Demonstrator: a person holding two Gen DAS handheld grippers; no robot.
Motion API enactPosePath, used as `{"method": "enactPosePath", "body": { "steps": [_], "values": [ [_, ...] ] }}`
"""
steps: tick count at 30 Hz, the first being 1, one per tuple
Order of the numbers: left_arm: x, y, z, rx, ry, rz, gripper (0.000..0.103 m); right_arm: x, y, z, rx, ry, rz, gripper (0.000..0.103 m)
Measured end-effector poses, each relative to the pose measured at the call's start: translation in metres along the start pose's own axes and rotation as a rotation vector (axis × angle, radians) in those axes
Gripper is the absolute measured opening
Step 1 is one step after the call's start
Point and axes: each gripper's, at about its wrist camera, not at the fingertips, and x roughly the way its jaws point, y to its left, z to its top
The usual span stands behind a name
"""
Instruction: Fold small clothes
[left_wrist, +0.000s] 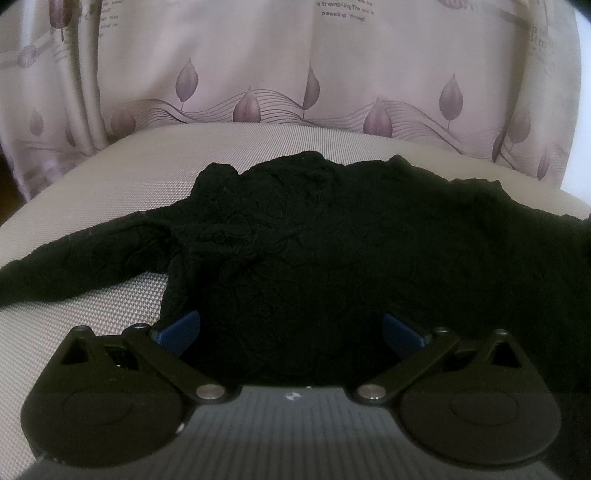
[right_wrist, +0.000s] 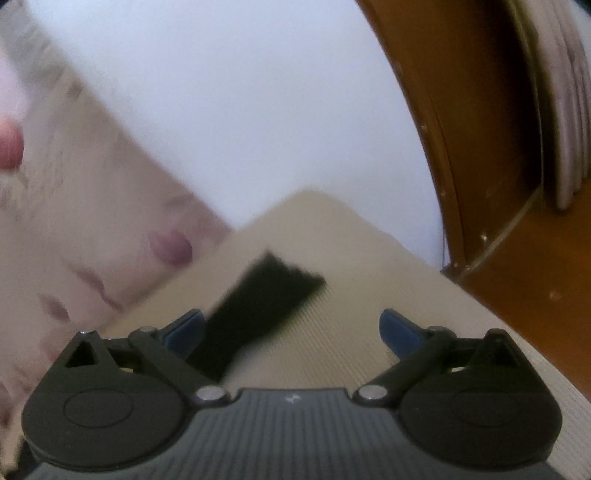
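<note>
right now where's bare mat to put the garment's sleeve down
Free: the woven mat left of the black garment, below its spread sleeve; the strip between garment and curtain; the mat right of the sleeve end. Crowded: the middle, under the garment.

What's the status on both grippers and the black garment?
Left gripper open, low over the black garment, nothing pinched. Right gripper open, one sleeve by its left finger, not gripped. Garment spread on the cushion, unfolded. Nothing in the way.

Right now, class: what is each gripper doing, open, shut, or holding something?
Left gripper: open, over the black garment, gripping nothing.
Right gripper: open, holding nothing; black sleeve lies ahead.
</note>
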Motion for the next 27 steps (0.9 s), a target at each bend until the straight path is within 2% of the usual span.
{"method": "enactPosePath", "body": {
  "steps": [4,7,12,13,15,16,17,18,20,22,23,24,25,27],
  "values": [
    [0.000,0.000,0.000,0.000,0.000,0.000,0.103,0.021,-0.001,-0.002,0.061,0.034,0.078,0.102],
    [0.000,0.000,0.000,0.000,0.000,0.000,0.103,0.051,0.005,0.003,0.105,0.070,0.098,0.102],
    [0.000,0.000,0.000,0.000,0.001,0.000,0.103,0.078,0.024,0.013,0.040,0.056,0.094,0.102],
    [0.000,0.000,0.000,0.001,0.001,0.000,0.103,0.084,0.027,0.015,0.024,0.063,0.087,0.097],
    [0.000,0.000,0.000,0.000,0.001,-0.001,0.103,0.094,0.033,0.017,-0.009,0.083,0.059,0.067],
    [0.000,0.000,0.000,0.000,0.001,-0.001,0.103,0.102,0.034,0.017,-0.013,0.102,0.041,0.033],
    [0.000,0.000,0.000,0.000,0.001,-0.001,0.103,0.102,0.033,0.017,-0.008,0.100,0.034,0.026],
    [0.000,0.000,0.000,0.001,0.001,-0.001,0.103,0.102,0.032,0.017,-0.005,0.103,0.040,0.024],
    [0.000,0.000,0.000,0.000,0.001,-0.002,0.103,0.102,0.029,0.015,0.006,0.109,0.039,0.008],
    [0.000,0.000,0.000,-0.001,0.002,-0.003,0.103,0.092,0.026,0.015,0.025,0.069,0.064,0.007],
    [0.000,0.000,0.000,-0.001,0.002,-0.003,0.103,0.086,0.022,0.014,0.059,0.049,0.082,0.007],
    [0.000,0.000,0.000,0.000,0.002,-0.003,0.103,0.082,0.018,0.013,0.134,0.050,0.061,0.007],
    [0.001,0.000,0.000,0.001,0.002,-0.002,0.103,0.075,0.012,0.010,0.186,0.035,0.093,0.007],
    [0.000,0.000,0.000,0.000,0.002,-0.003,0.103,0.060,0.008,0.006,0.228,0.010,0.121,0.007]
  ]
}}
